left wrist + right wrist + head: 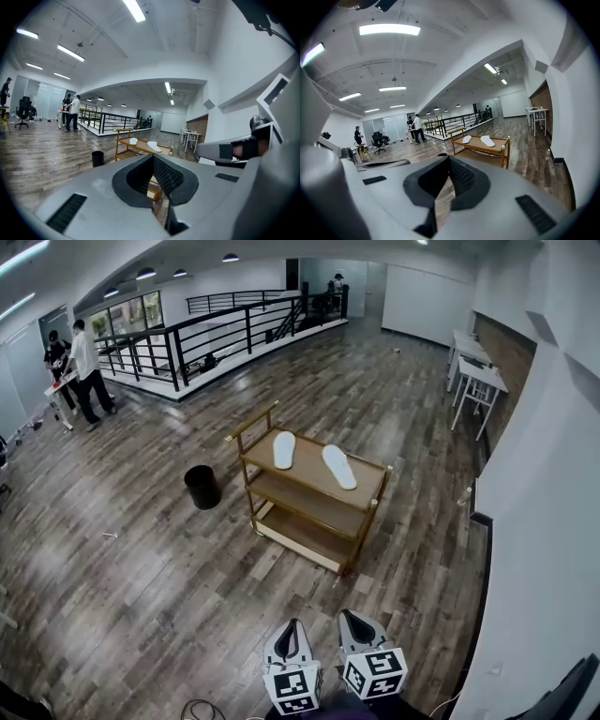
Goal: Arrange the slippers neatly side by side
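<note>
Two white slippers are placed on the top shelf of a wooden cart (309,467). The left slipper (284,449) and right slipper (338,466) are set apart, at different angles, not parallel. A black bin (202,487) is stood on the wood floor (141,596) near the cart's left side. The left gripper (292,626) and right gripper (352,617) are held side by side, well apart from the cart and pointed toward it. Both pairs of jaws are clenched together, nothing gripped. White tables (473,367) are lined along the right wall. Two people (80,371) are seen by the black railing (187,343).
</note>
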{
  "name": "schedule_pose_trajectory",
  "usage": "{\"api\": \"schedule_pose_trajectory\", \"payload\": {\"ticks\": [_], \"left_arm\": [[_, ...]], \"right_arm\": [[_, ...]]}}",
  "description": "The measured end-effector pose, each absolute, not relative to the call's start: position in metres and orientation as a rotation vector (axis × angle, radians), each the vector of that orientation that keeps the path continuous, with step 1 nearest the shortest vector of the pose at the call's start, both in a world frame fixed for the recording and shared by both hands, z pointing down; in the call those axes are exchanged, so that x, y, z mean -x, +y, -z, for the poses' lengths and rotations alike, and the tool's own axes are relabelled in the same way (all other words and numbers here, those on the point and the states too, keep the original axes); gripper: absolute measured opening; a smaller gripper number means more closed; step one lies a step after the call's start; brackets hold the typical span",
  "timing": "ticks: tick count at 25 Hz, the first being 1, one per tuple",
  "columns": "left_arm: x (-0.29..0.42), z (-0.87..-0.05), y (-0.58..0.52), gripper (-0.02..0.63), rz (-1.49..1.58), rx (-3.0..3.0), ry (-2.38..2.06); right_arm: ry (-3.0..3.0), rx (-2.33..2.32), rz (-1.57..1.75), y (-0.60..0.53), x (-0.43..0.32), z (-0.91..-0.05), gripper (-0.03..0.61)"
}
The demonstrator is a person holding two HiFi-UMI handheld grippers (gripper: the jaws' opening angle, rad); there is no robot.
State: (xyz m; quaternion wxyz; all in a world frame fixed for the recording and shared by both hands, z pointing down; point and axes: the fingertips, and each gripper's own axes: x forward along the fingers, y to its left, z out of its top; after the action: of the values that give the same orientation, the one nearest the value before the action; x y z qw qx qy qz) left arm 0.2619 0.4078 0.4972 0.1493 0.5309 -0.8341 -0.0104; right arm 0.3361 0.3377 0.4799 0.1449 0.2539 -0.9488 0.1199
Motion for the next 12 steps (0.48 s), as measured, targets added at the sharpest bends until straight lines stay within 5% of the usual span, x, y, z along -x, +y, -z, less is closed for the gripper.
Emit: {"api": "schedule_pose_trajectory", "payload": {"ticks": [12], "left_arm": [[-0.223, -0.509, 0.378, 0.000, 0.042, -1.478, -2.392]], "right_arm": [[-2.719, -0.689, -0.351, 0.303, -0.289, -0.487, -0.002]]}}
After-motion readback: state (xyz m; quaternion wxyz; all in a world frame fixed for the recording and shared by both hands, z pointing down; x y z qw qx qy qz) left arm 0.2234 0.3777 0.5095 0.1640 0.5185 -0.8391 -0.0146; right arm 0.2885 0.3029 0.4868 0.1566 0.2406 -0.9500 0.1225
